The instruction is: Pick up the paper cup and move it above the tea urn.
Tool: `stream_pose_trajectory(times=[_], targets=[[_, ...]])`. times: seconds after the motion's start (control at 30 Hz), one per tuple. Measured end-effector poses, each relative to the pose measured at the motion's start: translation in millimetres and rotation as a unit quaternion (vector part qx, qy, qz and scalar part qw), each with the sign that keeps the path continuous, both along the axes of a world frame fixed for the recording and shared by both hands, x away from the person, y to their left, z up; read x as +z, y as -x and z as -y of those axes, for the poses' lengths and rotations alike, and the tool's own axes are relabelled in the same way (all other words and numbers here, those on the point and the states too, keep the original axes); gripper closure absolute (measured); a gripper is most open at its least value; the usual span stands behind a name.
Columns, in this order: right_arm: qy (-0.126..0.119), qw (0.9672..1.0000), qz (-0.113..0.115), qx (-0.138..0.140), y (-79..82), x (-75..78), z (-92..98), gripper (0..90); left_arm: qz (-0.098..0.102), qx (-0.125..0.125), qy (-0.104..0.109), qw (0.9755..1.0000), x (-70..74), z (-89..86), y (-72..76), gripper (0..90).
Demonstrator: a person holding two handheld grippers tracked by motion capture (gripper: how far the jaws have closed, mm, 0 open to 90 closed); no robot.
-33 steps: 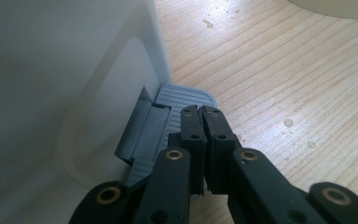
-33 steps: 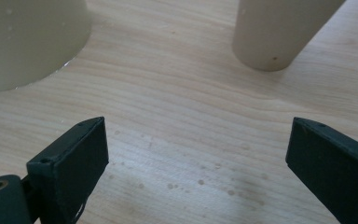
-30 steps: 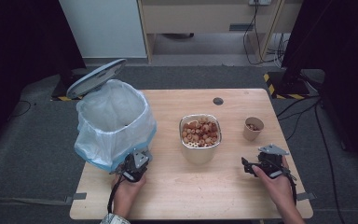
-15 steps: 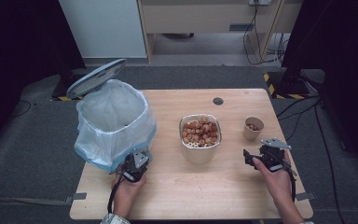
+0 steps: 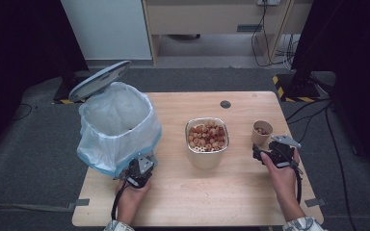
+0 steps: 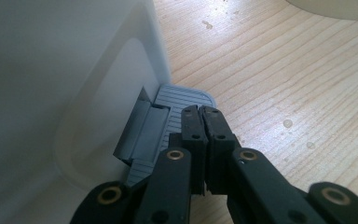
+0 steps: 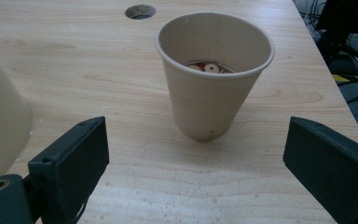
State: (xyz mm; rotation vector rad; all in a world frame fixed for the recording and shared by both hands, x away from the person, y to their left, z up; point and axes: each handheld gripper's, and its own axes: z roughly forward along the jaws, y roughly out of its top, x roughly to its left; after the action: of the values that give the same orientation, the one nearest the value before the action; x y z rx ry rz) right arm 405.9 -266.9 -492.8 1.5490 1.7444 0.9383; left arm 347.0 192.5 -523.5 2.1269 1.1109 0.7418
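Wooden table [image 5: 250, 202] across the middle of the high view. At its left edge, a pedal bin [image 5: 118, 127] lined with a pale plastic bag, lid [image 5: 99, 79] tipped up and open toward upper left. Centre of frame, a rounded tub [image 5: 206, 142] heaped with small round snack pieces. Right of that, a paper cup [image 5: 261, 132], upright, also dead centre in the right gripper view [image 7: 214, 74] with a few pieces [image 7: 209, 67] lying at its bottom.

Left gripper [image 5: 138, 172] at lower left, jaws pressed together with nothing between them, tips resting on the grey ribbed pedal [image 6: 182, 100] at the foot of the bin; judged to be pressing it down, since the lid stands open. Right gripper [image 5: 262, 155] at lower right, jaws spread wide, cup standing ahead of and between the two pads [image 7: 72, 158] but well clear of both; no contact yet.

Progress, as a judgement: early. Bin opened and ready; cup not yet gripped or lifted. Left to do, likely: advance on the cup, close on its wall, carry it over to the bin, tip or drop it in, then release the pedal.
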Motion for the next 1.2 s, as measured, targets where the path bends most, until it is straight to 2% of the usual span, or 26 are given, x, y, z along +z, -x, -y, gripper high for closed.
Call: stream_pose_trajectory(times=[0.1, 0.17, 0.33, 0.4, 0.43, 0.47, 0.5, 0.6, 0.77, 0.97, 1.0, 1.1, 1.13, 1.2], targets=[[0.004, 1.0, 0.001, -0.008, -4.4, -1.6, -0.2, 7.2, 0.001, 0.001, 0.0, 1.0, -0.2, 0.5, 0.1, 87.6], [-0.008, 0.9998, -0.001, -0.017, -10.3, -5.0, -0.1, 7.2, 0.0, 0.0, -0.001, 1.0, 0.1, 0.7, -0.2, 87.6], [-0.002, 0.9999, -0.001, -0.017, -24.4, -5.9, -0.5, 7.6, 0.001, 0.001, 0.0, 1.0, 0.0, 1.4, -0.6, 87.7], [0.005, 0.9998, -0.003, -0.02, -37.4, -6.6, -1.6, 7.3, 0.0, 0.001, 0.0, 1.0, 0.1, 1.3, -1.2, 87.8], [0.005, 0.9998, -0.003, -0.02, -37.4, -6.6, -1.6, 7.3, 0.0, 0.001, 0.0, 1.0, 0.1, 1.3, -1.2, 87.8], [-0.005, 0.9997, 0.006, -0.022, -43.0, -7.7, 0.1, 7.4, 0.001, 0.0, -0.001, 1.0, 0.0, 1.5, -1.2, 87.8], [-0.005, 0.9997, 0.006, -0.022, -43.0, -7.7, 0.1, 7.4, 0.001, 0.0, -0.001, 1.0, 0.0, 1.5, -1.2, 87.8], [-0.028, 0.9991, 0.008, -0.029, -49.8, -14.1, 4.7, 7.1, 0.001, 0.0, 0.0, 1.0, -0.1, 1.4, -1.5, 87.8], [-0.03, 0.999, 0.015, -0.03, -55.8, -20.2, 5.2, 8.1, 0.001, -0.001, 0.0, 1.0, -0.1, 1.5, -1.7, 87.9], [-0.022, 0.9992, 0.01, -0.032, -59.0, -25.2, 1.7, 8.5, 0.001, 0.0, 0.0, 1.0, -0.1, 1.7, -1.8, 88.0], [-0.02, 0.9992, 0.013, -0.032, -60.5, -25.5, 2.3, 8.9, 0.001, 0.0, 0.0, 1.0, -0.2, 1.7, -1.8, 88.0], [-0.015, 0.9995, 0.002, -0.026, -64.5, -24.4, 2.8, 7.9, 0.001, 0.0, 0.001, 1.0, -0.2, 1.7, -1.9, 88.0], [-0.023, 0.9993, 0.008, -0.027, -66.9, -21.7, 2.0, 8.2, 0.001, 0.0, 0.0, 1.0, -0.2, 1.7, -1.9, 88.0], [-0.022, 0.9994, 0.012, -0.025, -68.6, -20.1, 1.0, 8.9, 0.001, -0.001, 0.001, 1.0, -0.1, 1.5, -1.9, 88.0]])
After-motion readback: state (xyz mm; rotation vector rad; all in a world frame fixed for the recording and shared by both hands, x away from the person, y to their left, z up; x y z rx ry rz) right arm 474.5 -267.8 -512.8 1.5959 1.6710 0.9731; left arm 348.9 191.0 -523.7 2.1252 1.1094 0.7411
